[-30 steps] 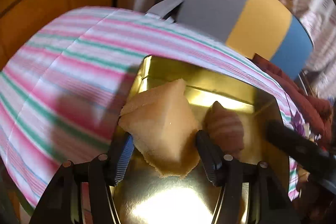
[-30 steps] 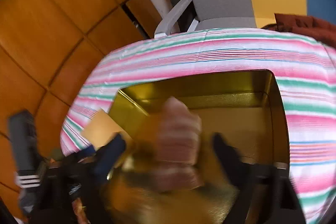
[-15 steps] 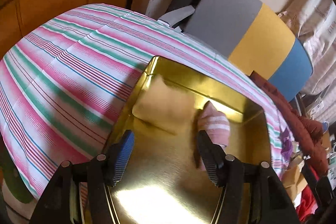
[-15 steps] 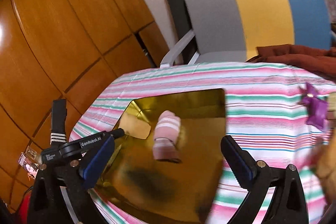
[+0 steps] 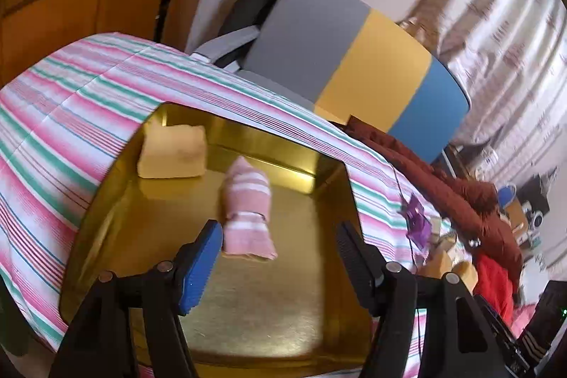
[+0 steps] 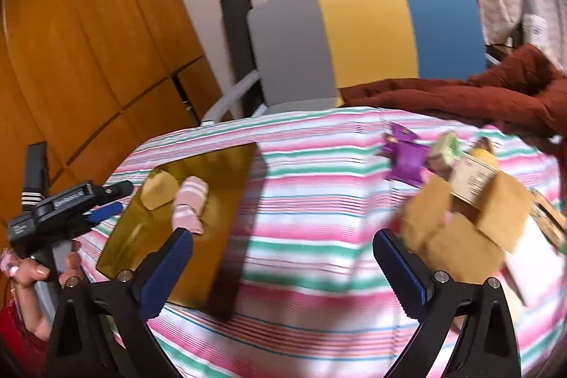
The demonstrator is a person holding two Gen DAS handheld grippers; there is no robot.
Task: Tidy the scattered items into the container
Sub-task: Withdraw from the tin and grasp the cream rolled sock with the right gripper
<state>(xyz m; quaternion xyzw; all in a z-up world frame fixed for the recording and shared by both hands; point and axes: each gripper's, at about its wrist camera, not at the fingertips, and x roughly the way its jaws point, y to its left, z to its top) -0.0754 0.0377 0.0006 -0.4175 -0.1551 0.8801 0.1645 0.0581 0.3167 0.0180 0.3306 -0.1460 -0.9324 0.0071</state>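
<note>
The left gripper [image 5: 280, 257] and right gripper [image 6: 283, 266] are both holding their fingers spread, empty. The pink sock [image 5: 248, 208] and yellow sponge [image 5: 173, 152] are lying inside the gold tin [image 5: 248, 317] on the striped tabletop [image 6: 319, 201]. Box lettering is too blurred to read.

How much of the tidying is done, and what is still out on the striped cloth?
Done: the yellow sponge block and the pink striped rolled sock lie in the gold metal tin. In hand: nothing; the left gripper and right gripper are both open. Left: the purple wrapper and tan blocks, blurred, on the cloth.
</note>
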